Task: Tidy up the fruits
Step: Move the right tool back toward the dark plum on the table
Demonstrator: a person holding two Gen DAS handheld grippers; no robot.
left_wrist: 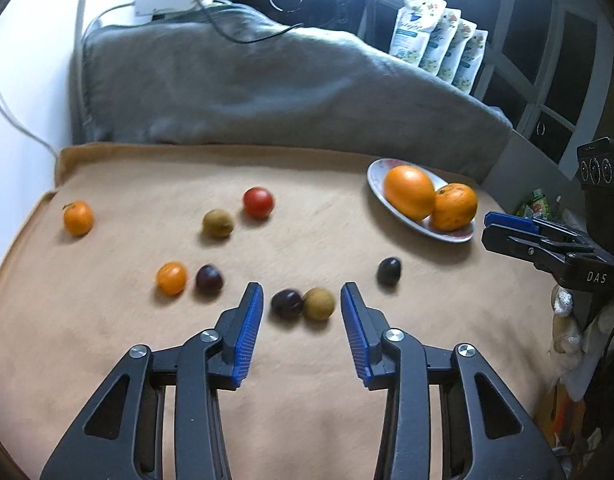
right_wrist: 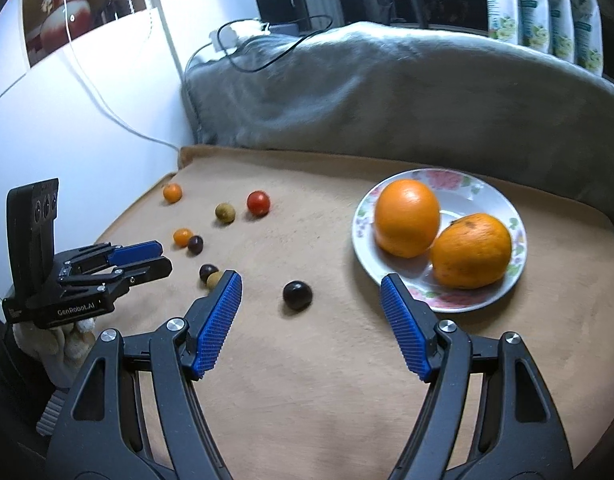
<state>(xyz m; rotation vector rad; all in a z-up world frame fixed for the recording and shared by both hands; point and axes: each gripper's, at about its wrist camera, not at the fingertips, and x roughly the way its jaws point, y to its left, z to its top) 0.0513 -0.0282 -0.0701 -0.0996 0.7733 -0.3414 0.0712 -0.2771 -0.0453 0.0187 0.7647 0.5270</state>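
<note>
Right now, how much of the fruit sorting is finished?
Barely started. Two big oranges already sit on the flowered plate. Neither the left gripper nor the right gripper holds anything; both are open. Eight small fruits lie loose on the tan cloth, including a red one and a dark one.

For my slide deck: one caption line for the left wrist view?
Open left gripper approaches a touching dark plum and tan fruit; two oranges sit on the plate.

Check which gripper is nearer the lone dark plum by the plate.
Right. The right gripper is open just short of the dark plum; the left gripper brackets a different plum-and-longan pair further left.
</note>
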